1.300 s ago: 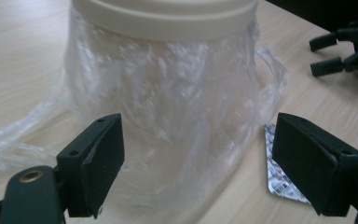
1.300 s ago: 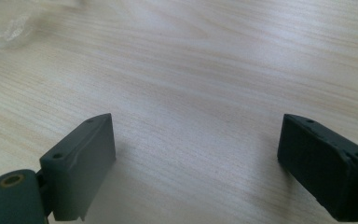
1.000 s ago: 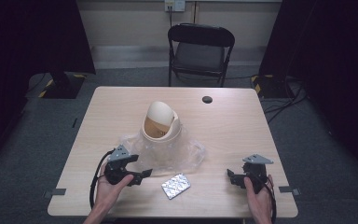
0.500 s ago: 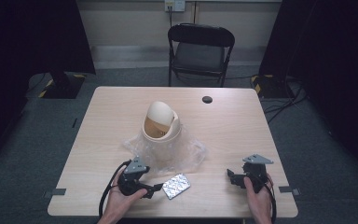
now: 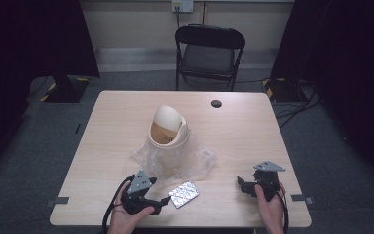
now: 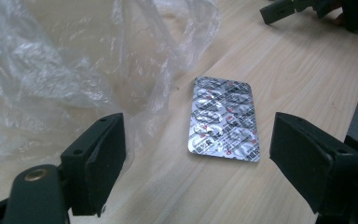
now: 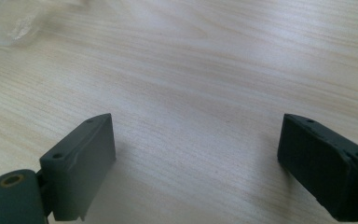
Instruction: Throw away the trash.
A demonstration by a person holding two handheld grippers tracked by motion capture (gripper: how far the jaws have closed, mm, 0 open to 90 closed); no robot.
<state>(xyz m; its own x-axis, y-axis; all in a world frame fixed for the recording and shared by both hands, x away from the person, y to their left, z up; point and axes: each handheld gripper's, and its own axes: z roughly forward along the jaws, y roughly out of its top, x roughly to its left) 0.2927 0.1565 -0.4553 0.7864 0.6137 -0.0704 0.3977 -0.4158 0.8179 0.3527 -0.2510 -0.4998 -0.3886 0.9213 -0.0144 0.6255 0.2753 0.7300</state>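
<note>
Clearly, the pick-up is only just beginning. At about seven o'clock on the pale wooden table (image 5: pixel 107 126), the left gripper (image 5: pixel 165 200) is lying low with its jaws spread wide, pointing at the silver foil blister pack of pills (image 5: pixel 183 194) — close to it, but not yet touching. In the left gripper view the silver foil blister pack of pills (image 6: pixel 223 120) is lying flat on the wood between and just beyond the parted jaws, so the approach looks nearly finished while the closing, lifting and carrying are all still to do.

Just past the pack, toward the table's centre, the crumpled clear plastic bag (image 5: pixel 175 158) is spreading under and around the cream domed bin with a swing lid (image 5: pixel 168 127); its opening is showing a brownish inside, and I cannot tell whether anything is sitting in it.

At about five o'clock the right gripper (image 5: pixel 241 184) is waiting — jaws released, nothing between them but bare wood.
</note>
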